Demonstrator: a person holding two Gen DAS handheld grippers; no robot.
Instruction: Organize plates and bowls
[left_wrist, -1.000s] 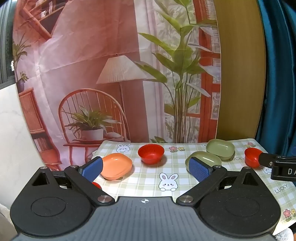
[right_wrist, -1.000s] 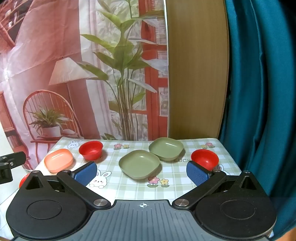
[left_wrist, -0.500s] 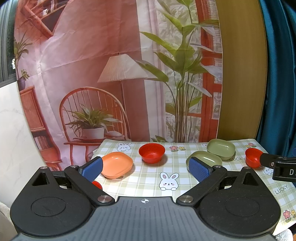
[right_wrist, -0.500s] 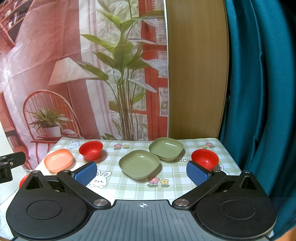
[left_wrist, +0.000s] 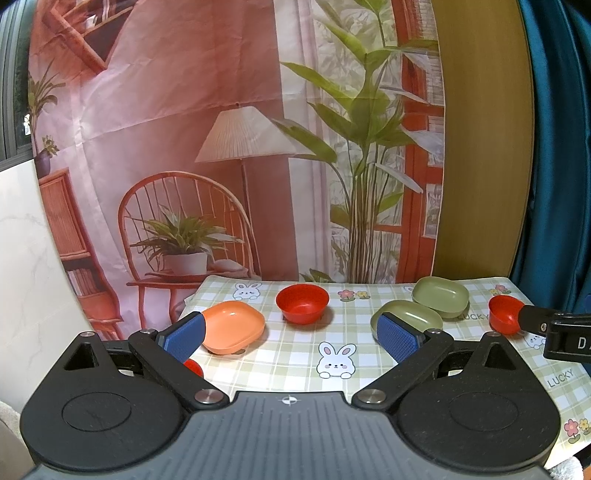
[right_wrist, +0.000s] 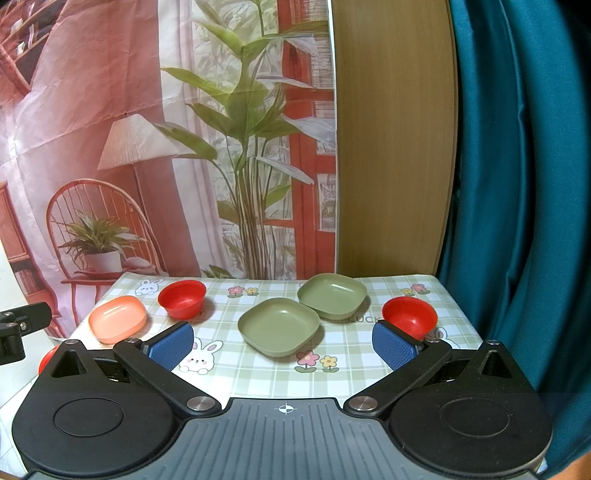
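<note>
On the checked tablecloth (right_wrist: 258, 373) lie an orange plate (right_wrist: 117, 318), a red bowl (right_wrist: 182, 298), two green plates, near (right_wrist: 279, 325) and far (right_wrist: 332, 300), and a second red bowl (right_wrist: 409, 316) at the right. A third red bowl (right_wrist: 47, 360) peeks out at the near left. In the left wrist view I see the orange plate (left_wrist: 233, 325), the red bowl (left_wrist: 302, 303), the green plates (left_wrist: 406, 318) (left_wrist: 440, 297) and the right red bowl (left_wrist: 504, 318). My left gripper (left_wrist: 290, 338) and right gripper (right_wrist: 282, 345) are both open and empty, held above the table's near edge.
A printed backdrop curtain (right_wrist: 166, 147) hangs behind the table, with a wooden panel (right_wrist: 391, 147) and teal curtain (right_wrist: 517, 184) to the right. The table's left edge drops off beside the orange plate. The right gripper's body (left_wrist: 561, 332) juts in at the left view's right.
The left gripper has drifted slightly, shifting the scene a little. The right view is unchanged. Nothing was grasped or moved.
</note>
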